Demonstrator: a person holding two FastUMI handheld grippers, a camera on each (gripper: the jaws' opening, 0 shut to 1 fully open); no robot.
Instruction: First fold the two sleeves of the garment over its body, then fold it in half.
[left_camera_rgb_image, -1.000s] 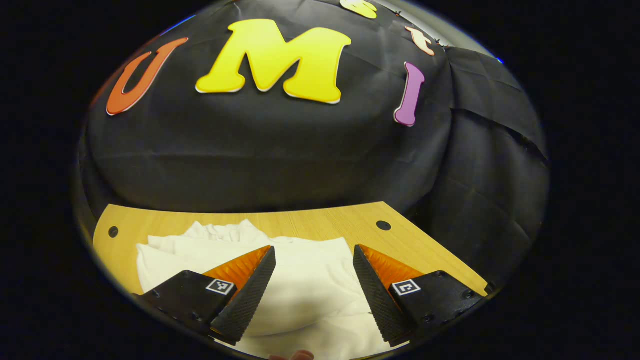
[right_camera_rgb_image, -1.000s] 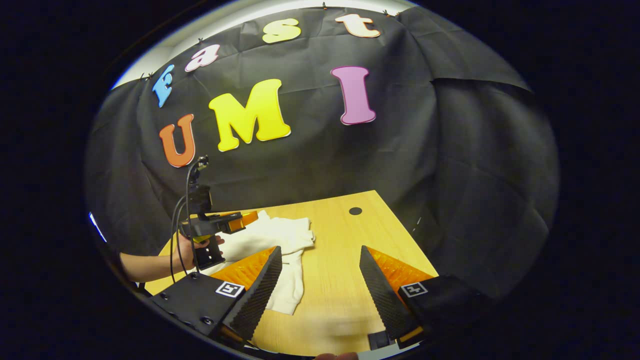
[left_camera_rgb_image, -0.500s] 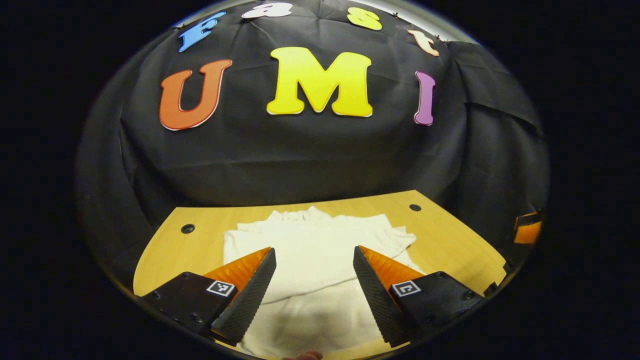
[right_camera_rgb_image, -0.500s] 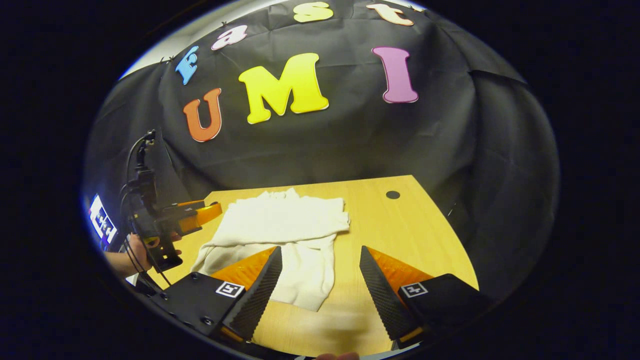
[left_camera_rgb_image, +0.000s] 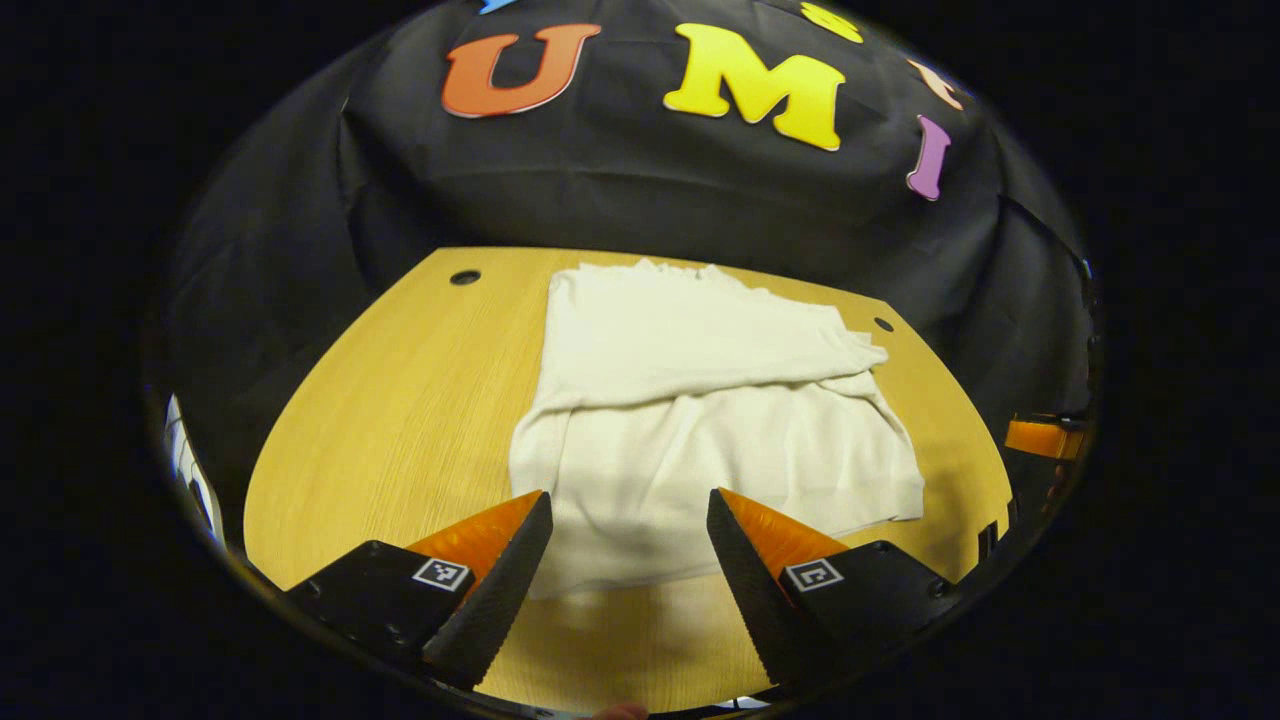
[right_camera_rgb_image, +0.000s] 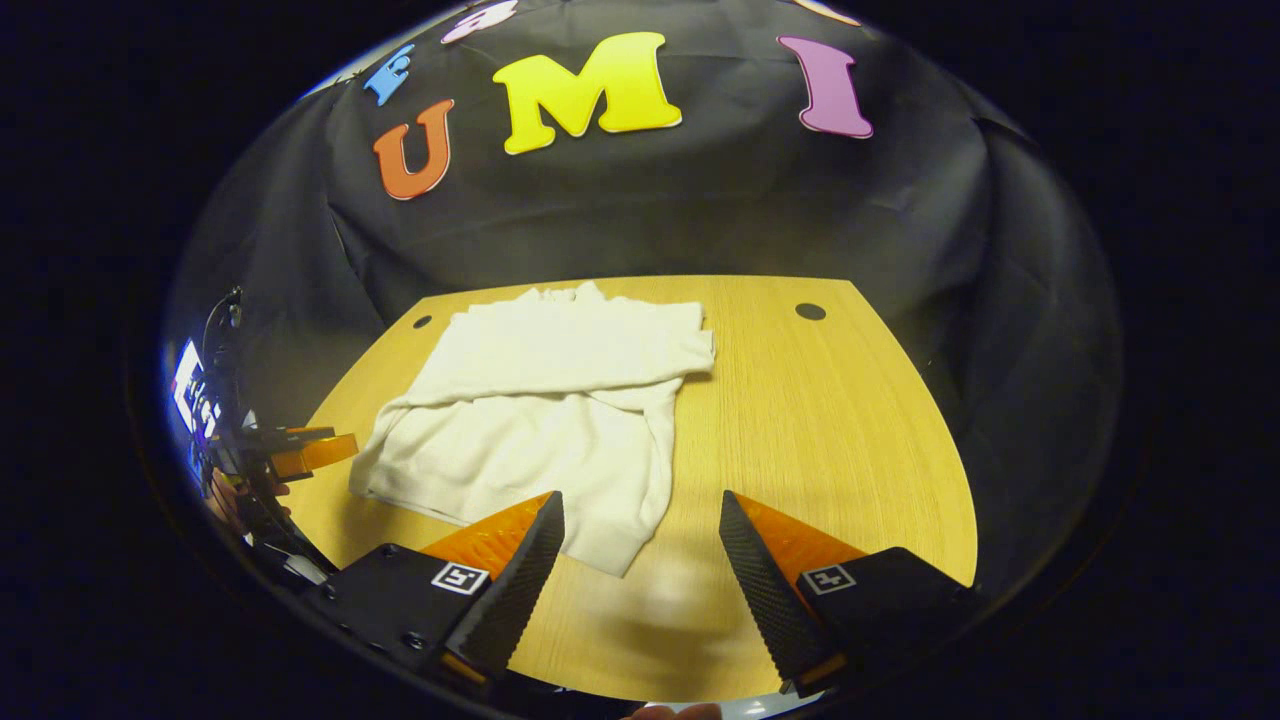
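A cream-white garment (left_camera_rgb_image: 700, 410) lies folded on the wooden table (left_camera_rgb_image: 400, 400), its far half doubled over toward the near half, with a sleeve tucked across the body. In the right gripper view the same garment (right_camera_rgb_image: 540, 410) sits left of centre on the table (right_camera_rgb_image: 820, 420). My left gripper (left_camera_rgb_image: 628, 575) is open, hovering over the garment's near hem with nothing between its fingers. My right gripper (right_camera_rgb_image: 640, 580) is open too, above bare wood just right of the garment's near corner. The left gripper (right_camera_rgb_image: 300, 455) also appears at the far left of the right gripper view, held by a hand.
Black cloth walls the booth behind and beside the table. Round holes (left_camera_rgb_image: 464, 277) (left_camera_rgb_image: 882, 324) mark the table's far corners. Bare wood lies left of the garment in the left gripper view and right of it in the right gripper view.
Both grippers have pulled back toward the near edge and risen, so more of the table and the whole folded garment come into sight. Both stay open.
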